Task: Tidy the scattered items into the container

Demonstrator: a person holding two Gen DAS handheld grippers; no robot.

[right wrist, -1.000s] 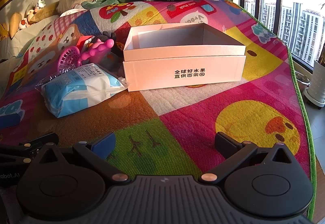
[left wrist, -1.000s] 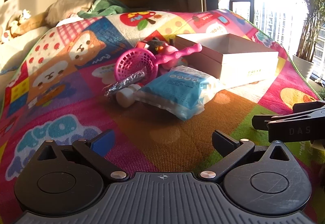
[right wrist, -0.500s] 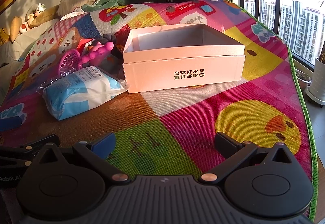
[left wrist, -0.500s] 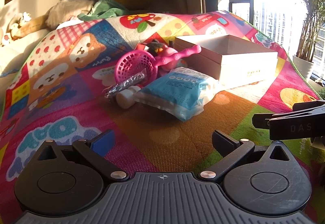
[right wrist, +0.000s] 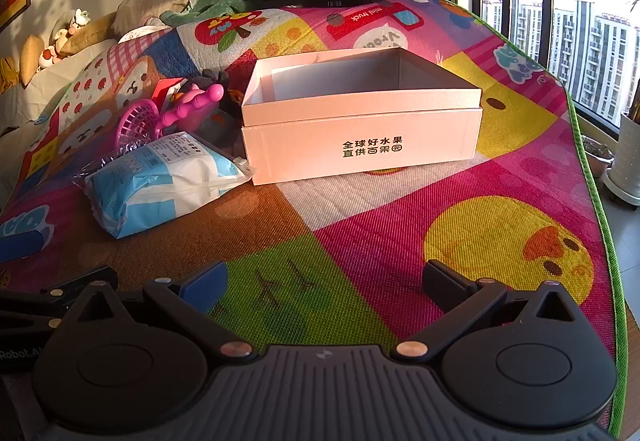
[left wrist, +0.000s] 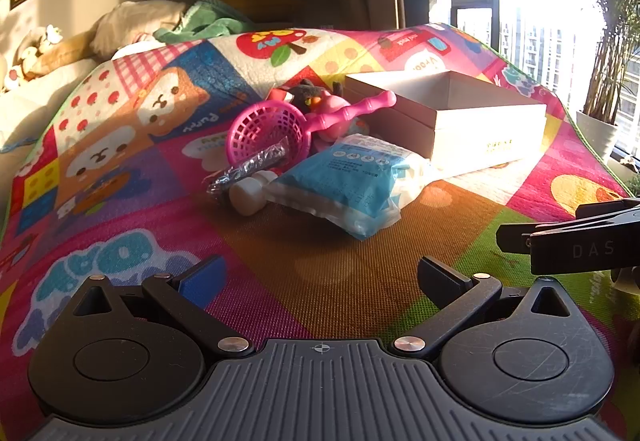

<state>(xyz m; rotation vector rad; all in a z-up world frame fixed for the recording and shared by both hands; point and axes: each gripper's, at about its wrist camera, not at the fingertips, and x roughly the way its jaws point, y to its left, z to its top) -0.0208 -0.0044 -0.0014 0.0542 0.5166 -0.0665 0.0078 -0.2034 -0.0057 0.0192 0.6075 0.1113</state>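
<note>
An open white cardboard box (right wrist: 360,145) (left wrist: 480,137) stands on a colourful play mat. Left of it lies a pile: a blue-and-white soft packet (left wrist: 348,185) (right wrist: 160,181), a pink net scoop (left wrist: 272,129) (right wrist: 140,121), a white bottle (left wrist: 248,193), a clear wrapped stick (left wrist: 248,169) and a dark plush toy (left wrist: 316,97). My left gripper (left wrist: 320,277) is open and empty, low over the mat, short of the pile. My right gripper (right wrist: 324,277) is open and empty, in front of the box. It also shows in the left wrist view (left wrist: 568,237).
The mat (right wrist: 400,241) covers a raised surface with a green edge on the right. Pillows and a green cloth (left wrist: 200,25) lie at the back. A window and a potted plant (left wrist: 600,113) are on the right.
Both views have drifted slightly; the grippers have moved a little closer to the pile and the box. Nothing has been picked up.
</note>
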